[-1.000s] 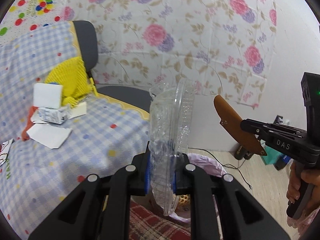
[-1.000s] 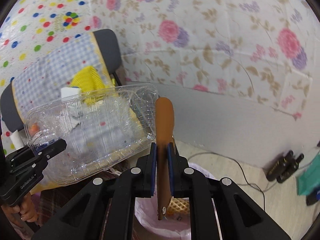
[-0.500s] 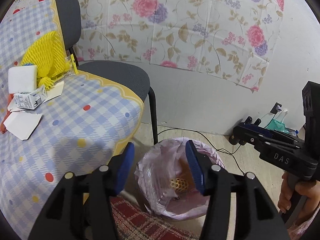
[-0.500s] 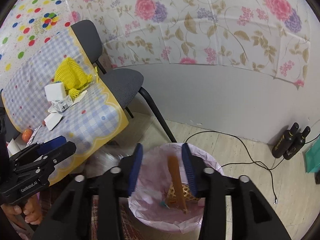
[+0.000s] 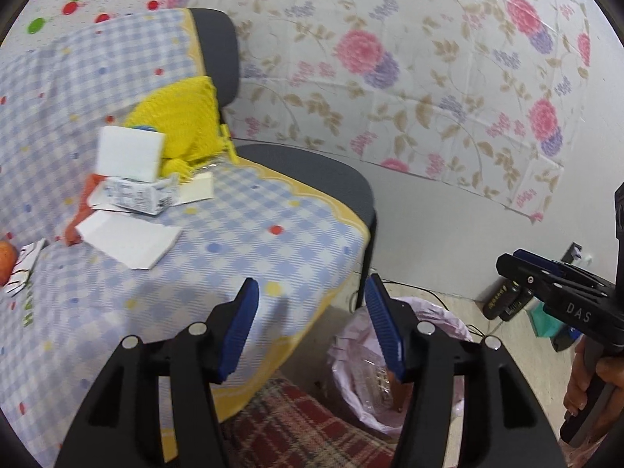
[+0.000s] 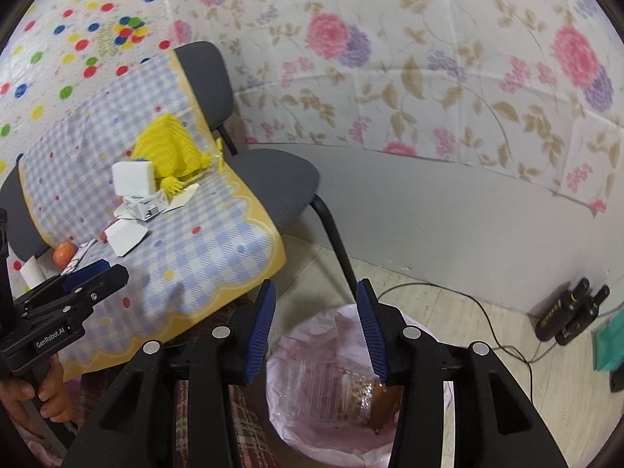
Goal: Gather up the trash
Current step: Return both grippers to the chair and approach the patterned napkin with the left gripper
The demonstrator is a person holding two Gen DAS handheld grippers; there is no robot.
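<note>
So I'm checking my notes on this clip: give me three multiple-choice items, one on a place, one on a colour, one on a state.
1. Where is the clear plastic container?
A. on the tablecloth
B. in the trash bin
C. on the chair seat

2. What colour is the bin liner?
A. pink
B. black
C. blue

3. How is the right tool?
A. shut on a box
B. shut, empty
C. open, empty

Key: B, it lies inside the bag; A, the bag is pale pink; C, its blue pads stand apart with nothing between.
</note>
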